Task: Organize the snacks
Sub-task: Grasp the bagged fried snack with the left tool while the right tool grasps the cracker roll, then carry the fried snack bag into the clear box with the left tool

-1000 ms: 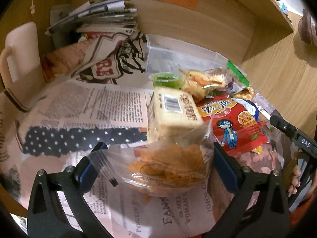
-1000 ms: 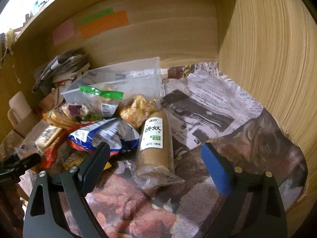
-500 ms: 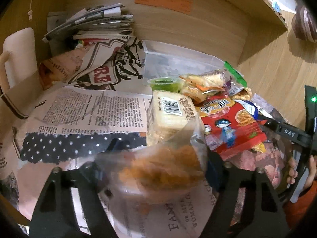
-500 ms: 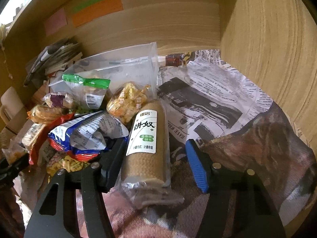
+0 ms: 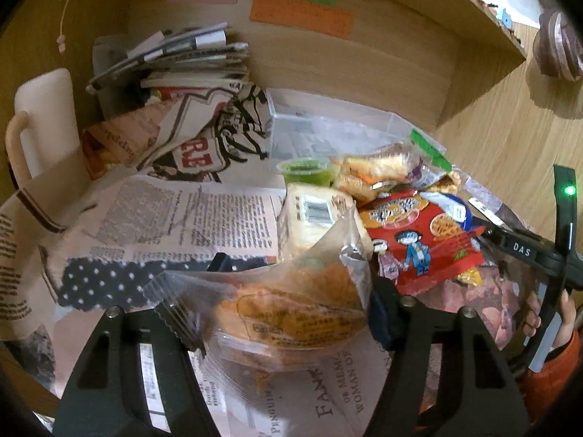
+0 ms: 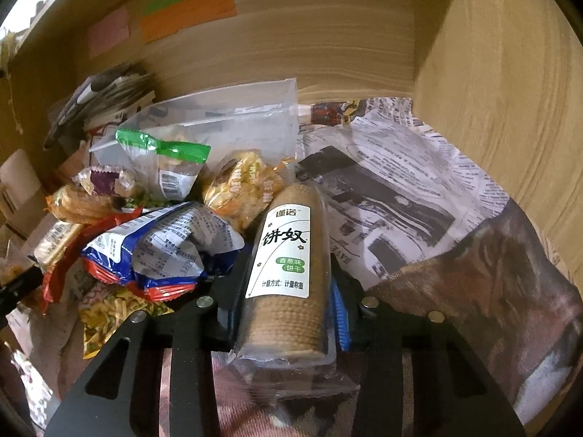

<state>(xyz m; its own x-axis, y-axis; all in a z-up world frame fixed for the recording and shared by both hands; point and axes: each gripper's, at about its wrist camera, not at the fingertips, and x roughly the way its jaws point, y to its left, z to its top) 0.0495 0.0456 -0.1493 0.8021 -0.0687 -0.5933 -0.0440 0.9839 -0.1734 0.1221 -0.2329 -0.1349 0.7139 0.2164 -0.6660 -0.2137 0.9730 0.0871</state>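
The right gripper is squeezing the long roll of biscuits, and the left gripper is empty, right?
Not quite. The left gripper isn't empty: the left wrist view shows it shut on a clear bag of orange snacks. The right gripper does squeeze the long clear-wrapped roll of tan biscuits.

Snack pile (image 5: 408, 225) sits on newspaper (image 5: 189, 215) covering the bench. Clear container (image 5: 328, 134) behind the pile, stacked magazines (image 5: 182, 62) back-left. Biscuit roll (image 6: 288, 269) lies right of the crumpled chip bag (image 6: 160, 251).
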